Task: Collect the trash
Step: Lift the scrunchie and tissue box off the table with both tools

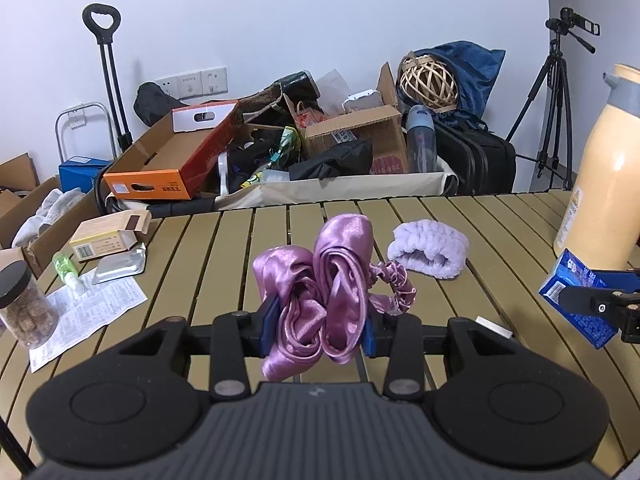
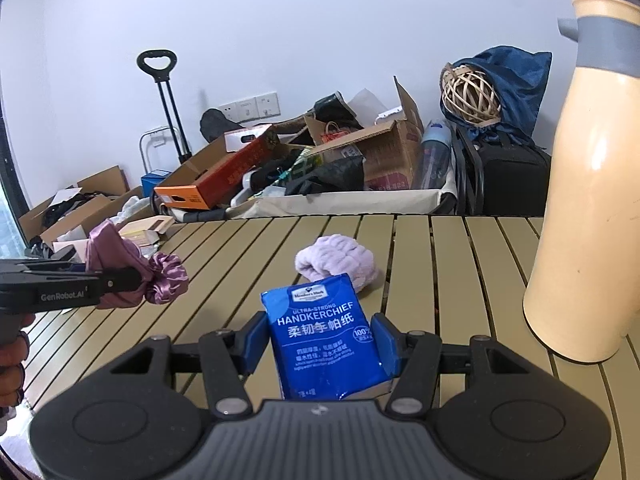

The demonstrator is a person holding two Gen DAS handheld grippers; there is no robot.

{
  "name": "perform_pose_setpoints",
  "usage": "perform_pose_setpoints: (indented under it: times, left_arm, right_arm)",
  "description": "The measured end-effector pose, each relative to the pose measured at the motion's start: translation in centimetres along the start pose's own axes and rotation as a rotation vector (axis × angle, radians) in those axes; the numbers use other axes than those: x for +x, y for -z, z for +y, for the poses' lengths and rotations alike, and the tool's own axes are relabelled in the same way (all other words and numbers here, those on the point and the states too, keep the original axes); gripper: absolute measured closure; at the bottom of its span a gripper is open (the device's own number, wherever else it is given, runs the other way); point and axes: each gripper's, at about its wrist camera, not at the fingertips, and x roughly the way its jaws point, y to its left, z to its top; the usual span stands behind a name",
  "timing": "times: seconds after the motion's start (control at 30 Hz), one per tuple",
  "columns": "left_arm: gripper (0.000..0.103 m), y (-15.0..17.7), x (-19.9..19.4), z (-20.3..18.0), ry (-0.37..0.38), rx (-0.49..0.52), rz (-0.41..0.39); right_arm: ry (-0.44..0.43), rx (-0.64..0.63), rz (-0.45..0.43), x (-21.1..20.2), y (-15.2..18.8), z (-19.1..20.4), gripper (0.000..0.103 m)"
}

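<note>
My left gripper (image 1: pixel 320 330) has its fingers pinching a purple satin bundle (image 1: pixel 320 280) above the desk (image 1: pixel 460 216). The glass jar (image 1: pixel 22 308) at the left edge holds something brown, partly cut off. My right gripper (image 2: pixel 322 346) fingers clamp the blue handkerchief pack (image 2: pixel 324 340); the cream jug (image 2: pixel 588 200) hides its contents.

Right tool (image 2: pixel 322 346) clamps a blue handkerchief pack (image 2: pixel 324 344) above the slatted table (image 2: pixel 440 260).
</note>
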Motion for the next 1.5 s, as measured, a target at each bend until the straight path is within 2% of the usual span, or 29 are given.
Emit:
perform_pose_setpoints:
  times: [0.57, 1.5]
  left_arm:
    - [0.064, 3.6, -7.7, -0.9, 0.023, -0.036, -0.012]
    - [0.064, 13.3, -19.7, -4.1, 0.069, -0.071, -0.007]
  right_arm:
    - [-0.032, -0.033, 0.000, -6.3, 2.4, 3.3, 0.048]
    - [-0.056, -0.059, 0.056, -16.1, 11.4, 7.8, 0.048]
